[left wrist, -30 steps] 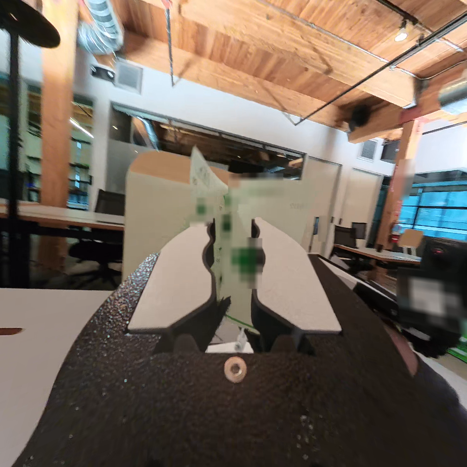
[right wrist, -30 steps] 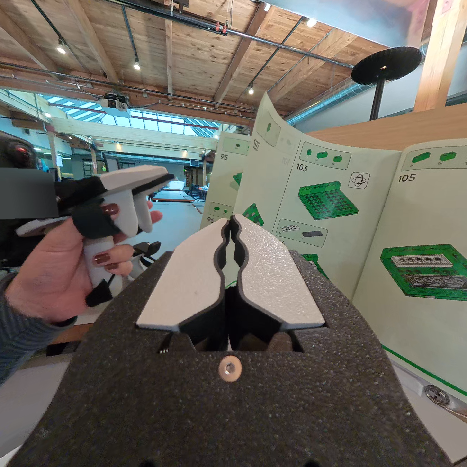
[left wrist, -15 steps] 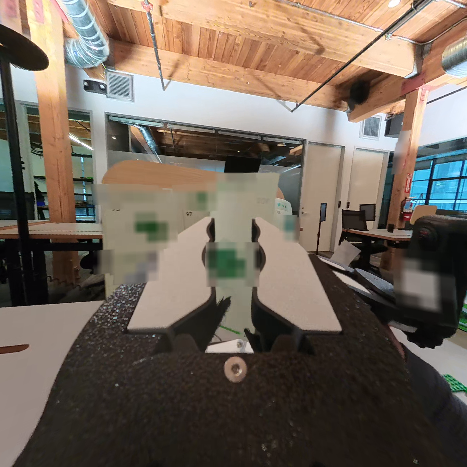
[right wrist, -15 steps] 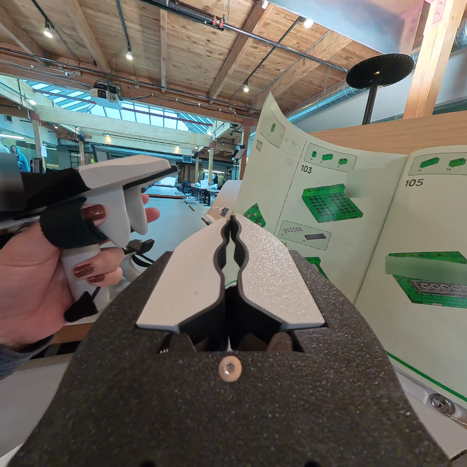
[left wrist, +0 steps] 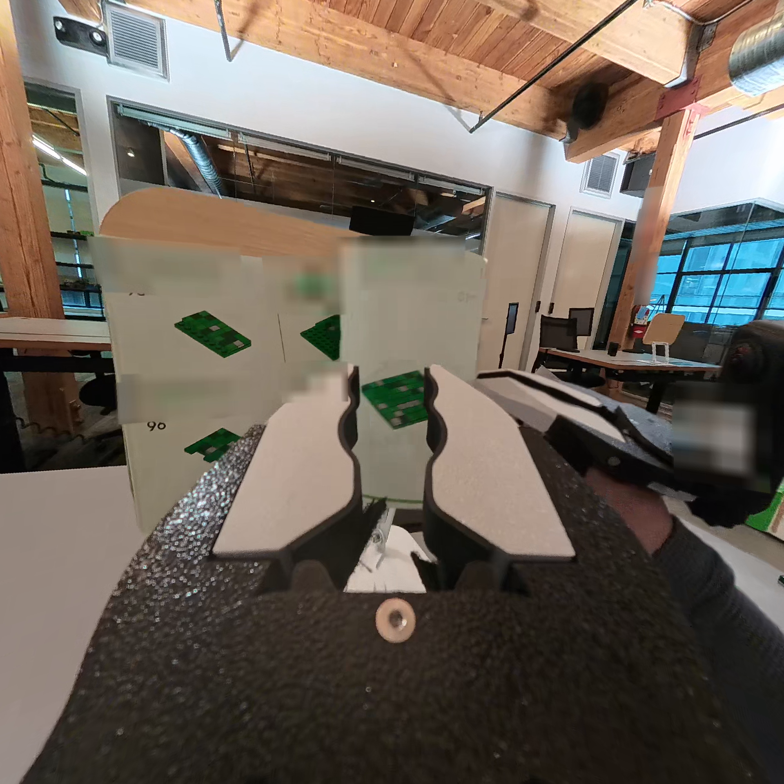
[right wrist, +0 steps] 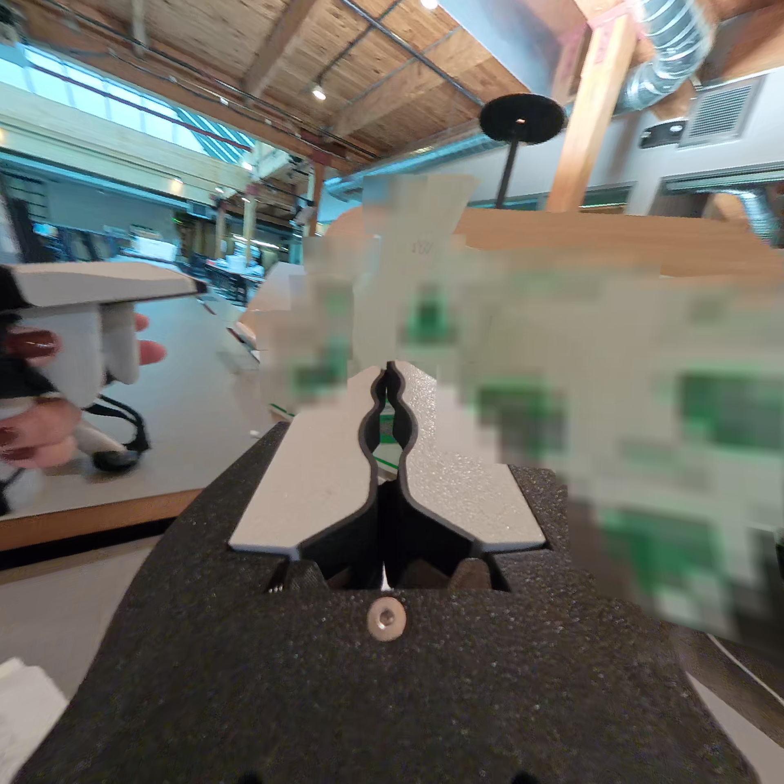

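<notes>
Standing on a white table (left wrist: 51, 551), open booklet (left wrist: 191, 352), left tongs (left wrist: 392, 382) apart, right tongs (right wrist: 388, 373) together, timber ceiling (left wrist: 424, 46).

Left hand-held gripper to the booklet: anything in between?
Nothing visible. The left hand-held gripper is open, and a standing page of the booklet shows straight ahead through its gap. The right hand-held gripper is shut and sits off to the right by that page's edge, not in the path.

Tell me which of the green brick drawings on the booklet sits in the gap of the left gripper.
The drawing on the raised page, framed by the open left gripper. The other drawings sit on the flat pages farther left.
</notes>
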Motion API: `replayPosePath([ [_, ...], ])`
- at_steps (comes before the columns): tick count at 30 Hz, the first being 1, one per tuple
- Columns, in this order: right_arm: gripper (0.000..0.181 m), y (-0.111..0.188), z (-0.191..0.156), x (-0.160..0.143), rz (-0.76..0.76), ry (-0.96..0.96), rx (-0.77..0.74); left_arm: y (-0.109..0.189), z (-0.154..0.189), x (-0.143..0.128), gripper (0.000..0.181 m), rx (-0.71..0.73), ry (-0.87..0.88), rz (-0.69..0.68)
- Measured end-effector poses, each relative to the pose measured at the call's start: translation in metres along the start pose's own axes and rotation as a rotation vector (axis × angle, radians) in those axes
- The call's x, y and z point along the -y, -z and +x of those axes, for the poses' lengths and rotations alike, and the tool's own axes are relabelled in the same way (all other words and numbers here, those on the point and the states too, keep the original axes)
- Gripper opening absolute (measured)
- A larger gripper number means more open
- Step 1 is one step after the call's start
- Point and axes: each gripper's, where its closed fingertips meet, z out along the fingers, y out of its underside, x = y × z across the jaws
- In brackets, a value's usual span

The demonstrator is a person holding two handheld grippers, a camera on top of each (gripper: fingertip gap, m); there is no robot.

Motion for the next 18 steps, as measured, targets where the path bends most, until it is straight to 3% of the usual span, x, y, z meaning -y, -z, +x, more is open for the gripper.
replayPosePath([
  [8,0.0,0.025,0.08,-0.003,-0.045,0.051,-0.276,0.002,-0.015,-0.002,0.028,0.01,0.037,-0.021],
  [15,0.0,0.033,0.119,-0.013,-0.085,0.093,-0.386,0.01,-0.037,0.001,0.028,0.059,0.057,-0.009],
  [18,0.0,0.036,0.123,-0.009,-0.069,0.014,-0.358,0.009,-0.038,-0.001,0.028,0.053,0.064,-0.019],
])
